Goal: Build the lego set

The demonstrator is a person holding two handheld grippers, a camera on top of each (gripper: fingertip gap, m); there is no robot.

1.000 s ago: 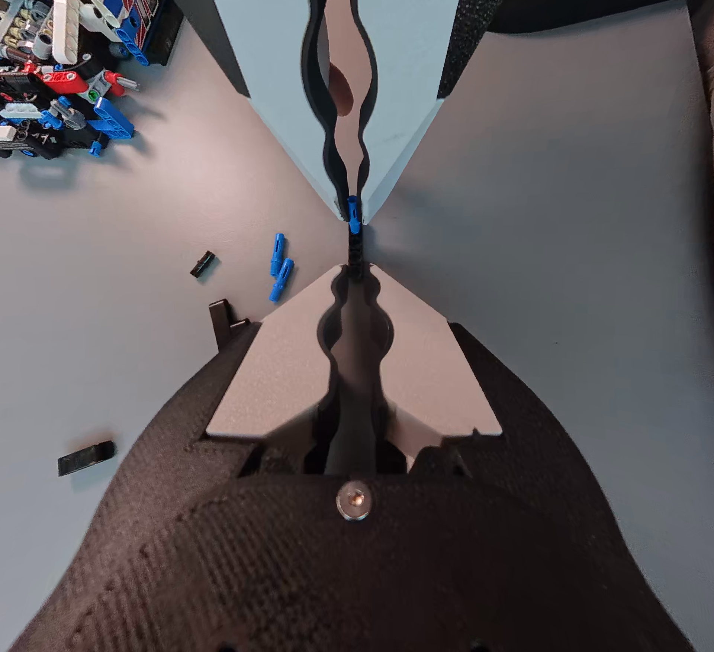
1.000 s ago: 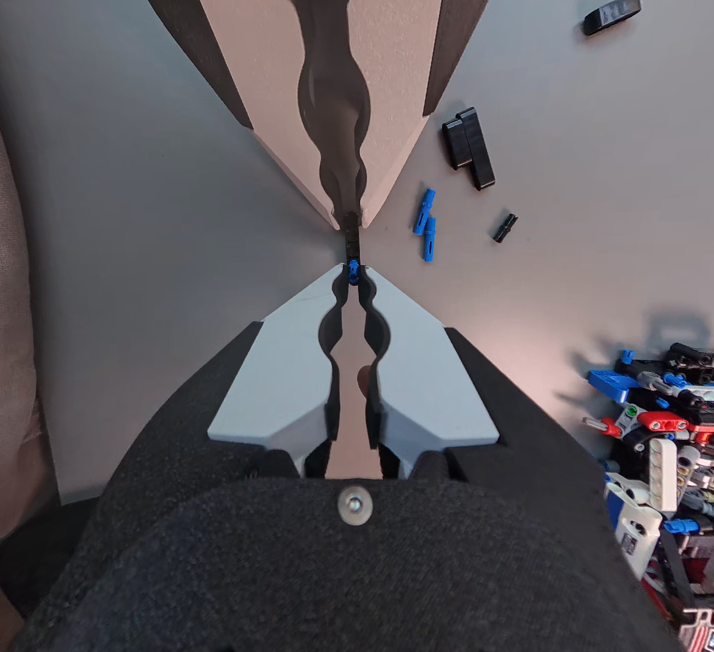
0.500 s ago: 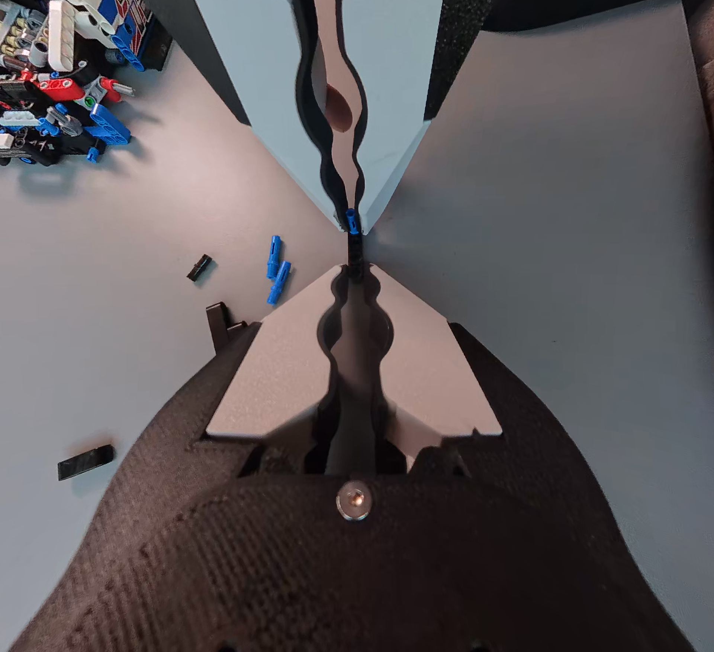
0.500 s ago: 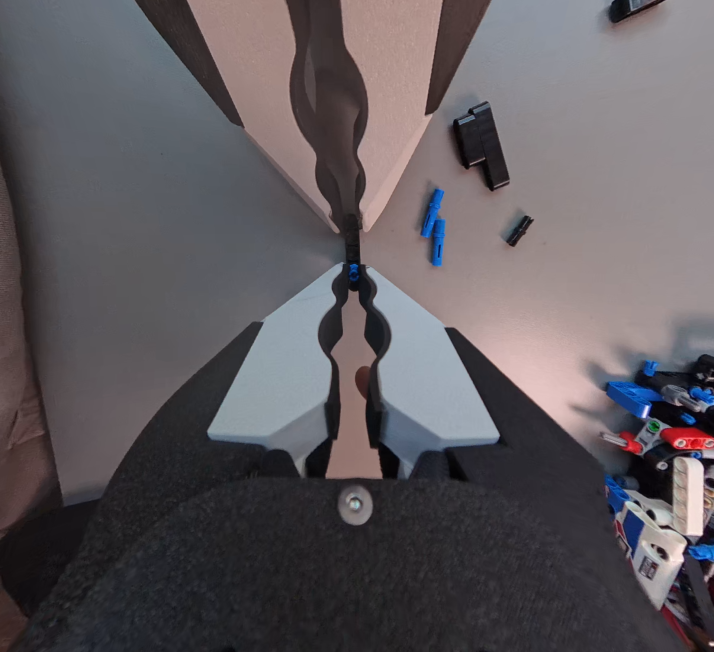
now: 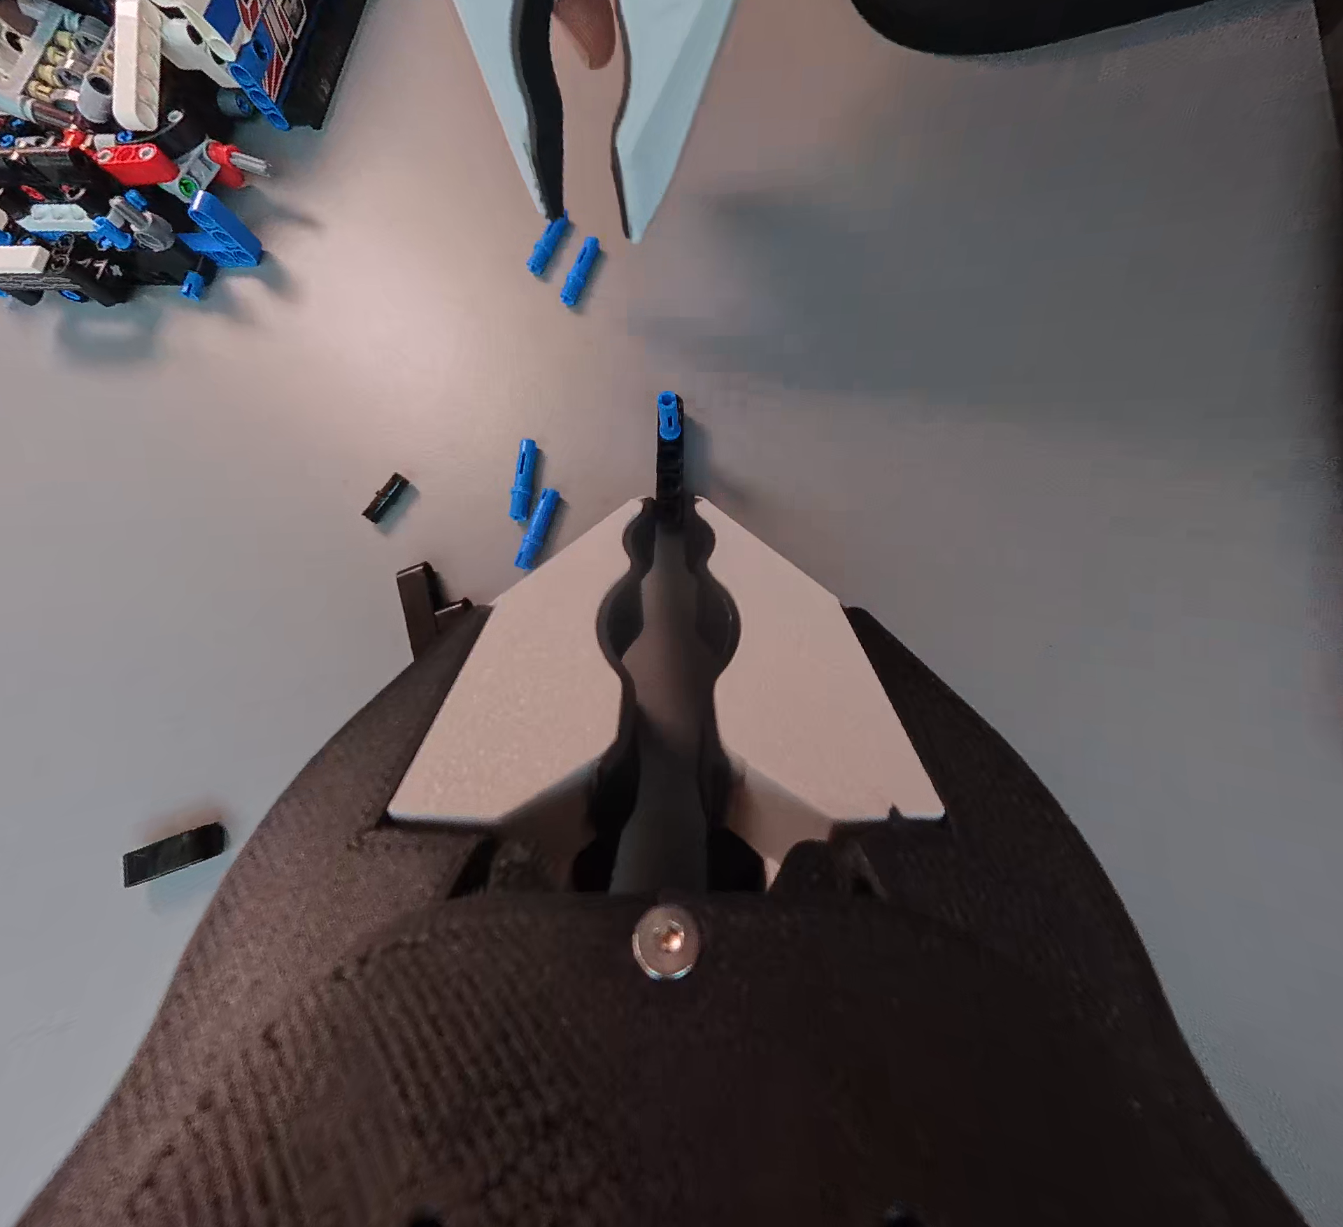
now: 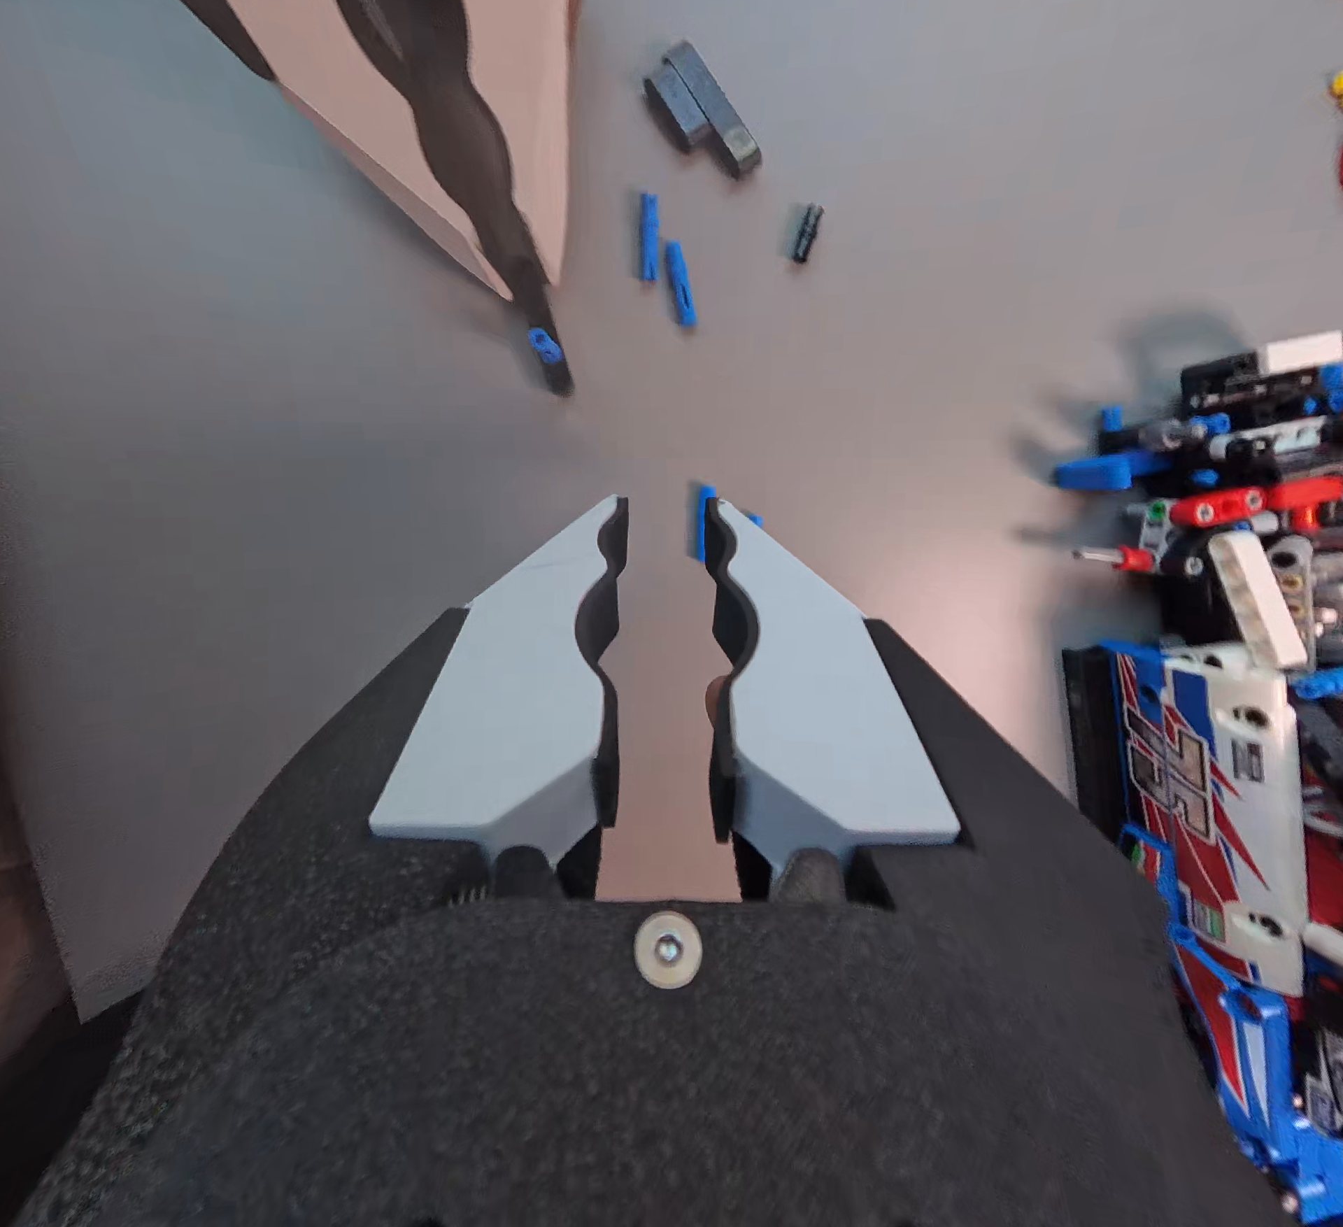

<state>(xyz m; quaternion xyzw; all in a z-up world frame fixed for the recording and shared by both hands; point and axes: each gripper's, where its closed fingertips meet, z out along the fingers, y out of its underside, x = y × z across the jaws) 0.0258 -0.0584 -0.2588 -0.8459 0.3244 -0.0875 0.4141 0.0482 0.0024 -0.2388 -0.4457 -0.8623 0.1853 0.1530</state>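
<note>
My left gripper (image 5: 668, 510) is shut on a thin black beam (image 5: 669, 474) that sticks out forward from its tips. A blue pin (image 5: 668, 413) sits in the beam's far end. The beam (image 6: 550, 363) and its pin (image 6: 543, 346) also show in the right wrist view. My right gripper (image 6: 666, 504) is open and holds nothing. It hangs low over the grey table, with a loose blue pin (image 6: 701, 525) just beside its right fingertip (image 6: 719, 516) and a second one (image 5: 580, 269) next to it. The pads do not press on either pin.
Two more blue pins (image 5: 529, 502), a short black pin (image 5: 385, 496), a black angled piece (image 5: 420, 603) and a flat black beam (image 5: 173, 854) lie on the table left of my left gripper. The partly built car and loose parts (image 6: 1221, 683) fill the right edge. The grippers' ends are close to 8 cm from one another.
My right gripper opened, let go of the blue pin now seated in the black beam, and drew away to a pair of loose blue pins. My left gripper kept its hold.
</note>
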